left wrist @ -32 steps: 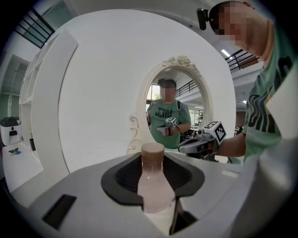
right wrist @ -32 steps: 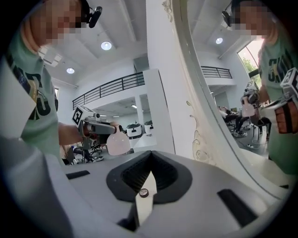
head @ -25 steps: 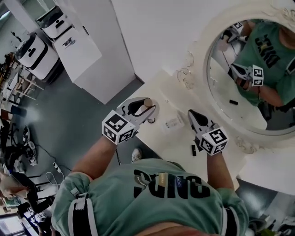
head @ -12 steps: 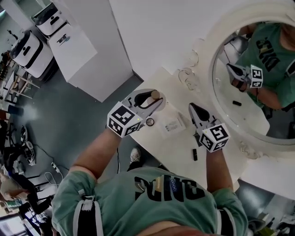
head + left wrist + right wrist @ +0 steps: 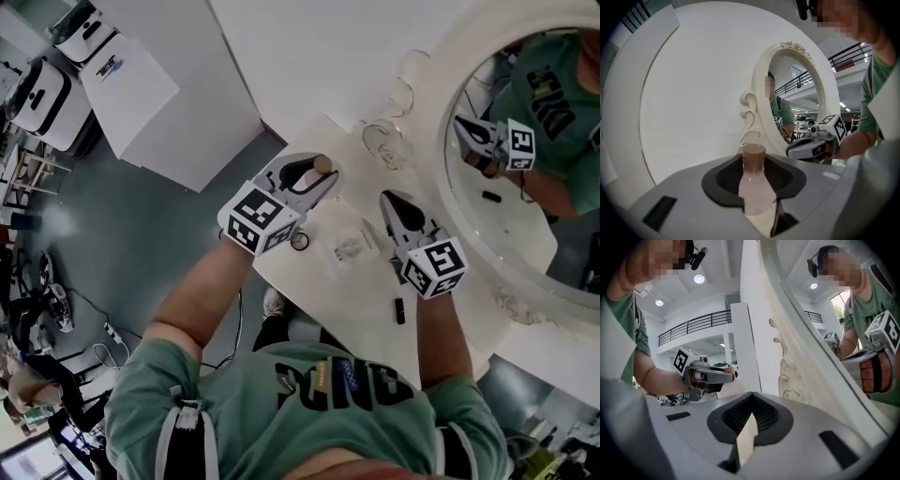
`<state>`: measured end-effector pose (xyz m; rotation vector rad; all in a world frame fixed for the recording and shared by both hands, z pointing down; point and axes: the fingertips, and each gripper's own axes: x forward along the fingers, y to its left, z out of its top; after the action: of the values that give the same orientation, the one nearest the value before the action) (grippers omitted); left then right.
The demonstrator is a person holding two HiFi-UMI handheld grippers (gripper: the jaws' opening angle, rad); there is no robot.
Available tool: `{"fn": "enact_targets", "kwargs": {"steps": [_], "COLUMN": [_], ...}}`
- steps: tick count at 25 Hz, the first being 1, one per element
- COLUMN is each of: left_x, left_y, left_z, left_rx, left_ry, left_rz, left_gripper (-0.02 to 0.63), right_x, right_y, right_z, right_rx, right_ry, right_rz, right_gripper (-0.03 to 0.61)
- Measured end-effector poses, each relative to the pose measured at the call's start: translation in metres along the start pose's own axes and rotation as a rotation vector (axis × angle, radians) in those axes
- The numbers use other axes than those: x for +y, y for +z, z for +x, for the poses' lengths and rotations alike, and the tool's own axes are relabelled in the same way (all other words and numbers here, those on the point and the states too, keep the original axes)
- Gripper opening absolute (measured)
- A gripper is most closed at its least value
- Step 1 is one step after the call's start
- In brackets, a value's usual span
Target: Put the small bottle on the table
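The small bottle is pale pink with a brown cap. It stands upright between the jaws of my left gripper, which is shut on its body. In the head view my left gripper hangs over the left corner of the cream dressing table. My right gripper hovers over the table's middle, to the right of the left one, with its jaws shut and nothing between them. The right gripper view shows those jaws meeting at the tips, and my left gripper with the bottle off to the left.
An oval mirror in a carved cream frame stands at the back of the table. Glassware sits near its base. A clear packet, a small ring and a small black piece lie on the tabletop. White cabinets stand to the left.
My left gripper has carried the bottle farther over the table, toward the mirror. The right gripper has shifted slightly the same way. Both grips look unchanged.
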<state>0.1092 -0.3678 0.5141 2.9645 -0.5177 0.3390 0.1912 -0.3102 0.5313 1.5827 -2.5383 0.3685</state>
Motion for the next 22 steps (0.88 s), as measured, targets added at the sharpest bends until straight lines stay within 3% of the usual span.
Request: {"fn": "enact_targets", "kwargs": {"steps": [22], "left_x": [0.033], "left_y": [-0.046], "left_z": [0.089], "left_rx": [0.055], "left_ry": [-0.021], "left_rz": [0.051], "left_gripper": [0.143], "right_x": [-0.026], "right_y": [-0.036], "right_z": [0.031], "right_rx": [0.021], "right_ry": [0.009], "right_rz": [0.014], "right_gripper": [-0.006]}}
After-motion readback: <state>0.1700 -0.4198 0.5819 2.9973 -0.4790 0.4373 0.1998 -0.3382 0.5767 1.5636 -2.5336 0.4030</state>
